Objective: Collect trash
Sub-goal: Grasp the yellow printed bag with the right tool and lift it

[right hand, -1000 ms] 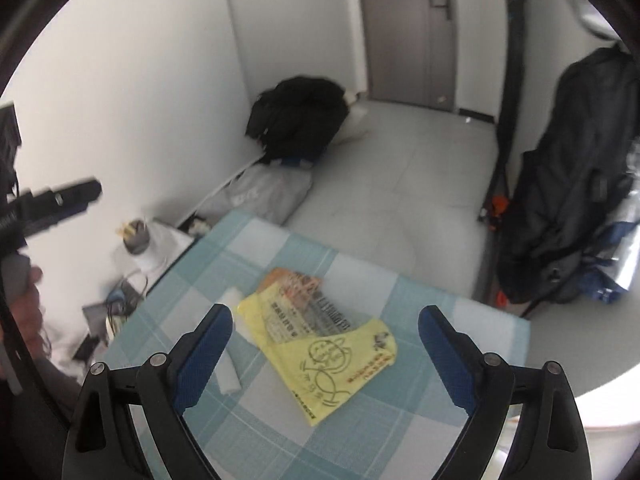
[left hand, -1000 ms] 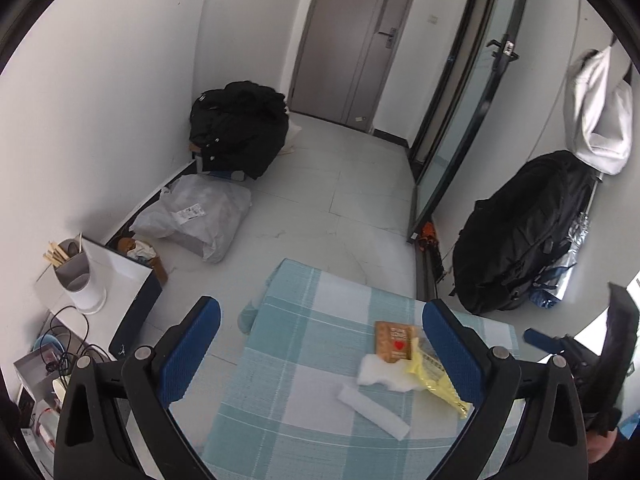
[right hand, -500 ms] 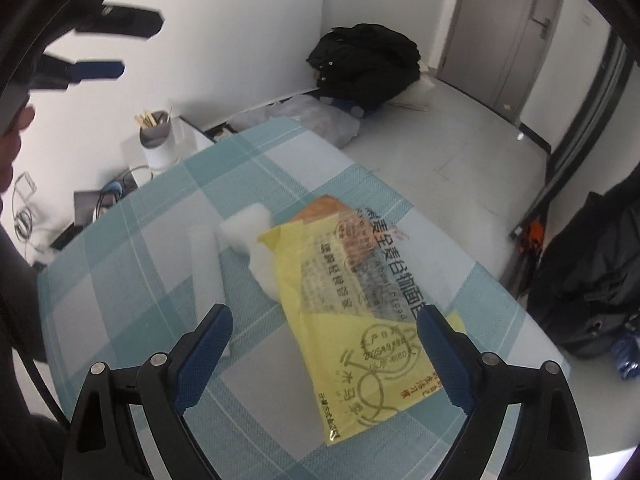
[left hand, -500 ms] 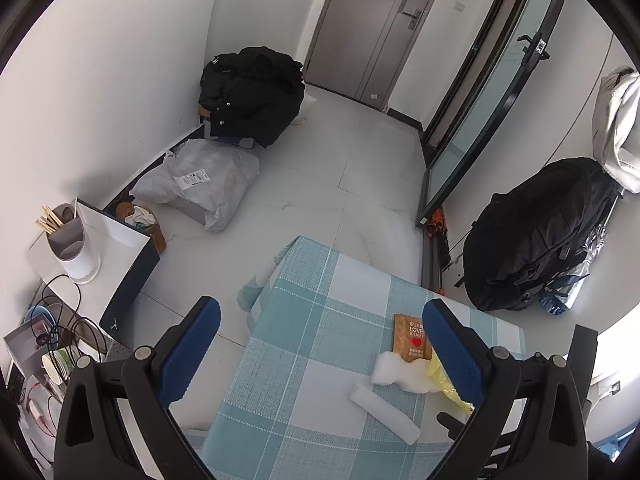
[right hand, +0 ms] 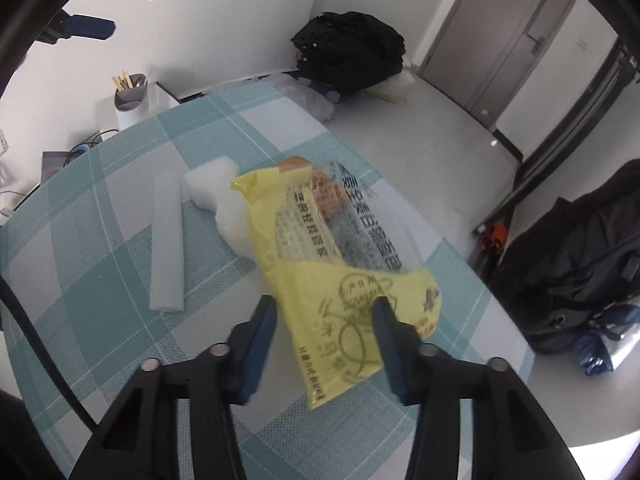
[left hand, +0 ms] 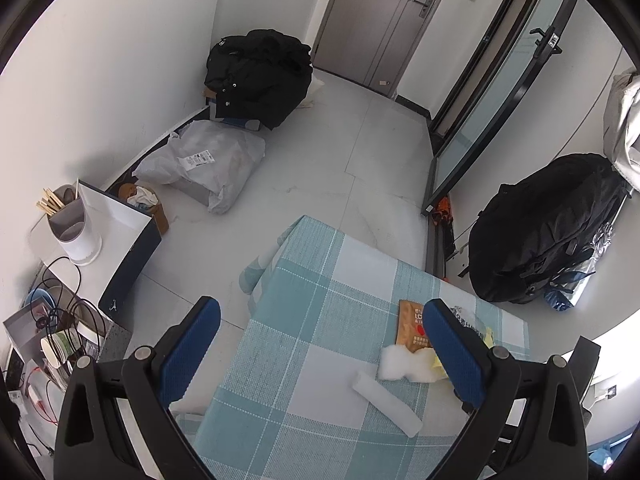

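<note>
The right gripper point(right hand: 322, 312) was brought down over the yellow wrapper point(right hand: 320, 256) at the frame's centre; its jaws had just been closing around the lower end, so that it could be lifted. Whether the pads pressed it could not be told. The left gripper point(left hand: 320, 344) was held spread wide, empty. The orange packet point(right hand: 294, 164) was mostly hidden beneath the wrapper.

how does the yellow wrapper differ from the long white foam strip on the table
The yellow wrapper is printed, crinkled film; the foam strip is plain white and straight. The wrapper is wider and lies over a foam chunk and an orange packet; the strip lies flat, on its own. The wrapper sits between the closing fingers of the right gripper; the strip lies off to their side. Both rest on the checked tablecloth.
</note>
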Demonstrator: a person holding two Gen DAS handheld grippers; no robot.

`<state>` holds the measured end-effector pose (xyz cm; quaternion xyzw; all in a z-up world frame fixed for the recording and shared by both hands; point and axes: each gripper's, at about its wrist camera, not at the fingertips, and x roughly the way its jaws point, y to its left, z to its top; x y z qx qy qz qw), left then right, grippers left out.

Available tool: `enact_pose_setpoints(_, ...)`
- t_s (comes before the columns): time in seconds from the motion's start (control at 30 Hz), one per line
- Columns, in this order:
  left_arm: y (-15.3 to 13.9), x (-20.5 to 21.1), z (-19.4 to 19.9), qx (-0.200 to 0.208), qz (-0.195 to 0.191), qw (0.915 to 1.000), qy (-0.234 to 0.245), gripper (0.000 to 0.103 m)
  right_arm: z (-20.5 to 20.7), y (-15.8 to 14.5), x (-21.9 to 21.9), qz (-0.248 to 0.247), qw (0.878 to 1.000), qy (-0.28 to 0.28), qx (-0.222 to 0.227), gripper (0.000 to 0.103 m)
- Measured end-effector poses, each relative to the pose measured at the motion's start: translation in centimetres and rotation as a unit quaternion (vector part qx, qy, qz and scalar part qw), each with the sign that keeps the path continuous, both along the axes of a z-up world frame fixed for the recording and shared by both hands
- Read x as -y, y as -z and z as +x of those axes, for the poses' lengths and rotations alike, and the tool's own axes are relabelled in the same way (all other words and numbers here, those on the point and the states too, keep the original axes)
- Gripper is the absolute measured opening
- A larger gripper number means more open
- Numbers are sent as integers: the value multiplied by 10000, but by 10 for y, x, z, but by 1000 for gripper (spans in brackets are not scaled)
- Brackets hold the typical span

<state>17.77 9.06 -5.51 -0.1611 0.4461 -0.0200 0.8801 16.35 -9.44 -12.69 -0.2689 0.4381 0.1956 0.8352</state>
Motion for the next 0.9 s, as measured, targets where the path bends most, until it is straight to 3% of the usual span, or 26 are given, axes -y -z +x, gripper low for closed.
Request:
enact_pose_setpoints(0.1, 0, 0, -1, 17, 56, 10000, -4, 100, -1, 1, 3, 44, 10000, 0, -73, 19)
enact_pose_setpoints(0.33, 2, 1, -1, -47, 78, 10000, -18, 100, -14, -13, 5, 278, 9995, -106, 90, 5)
enact_pose_setpoints(0.67, 13, 12, -8, -79, 416, 9991, 5, 100, -24, -46, 26, 928, 9948, 300, 284, 3)
enact_pose_setpoints(0.9, 35, 26, -11, -560, 104, 9977, 379, 100, -40, -72, 39, 1327, 9886, 372, 601, 2)
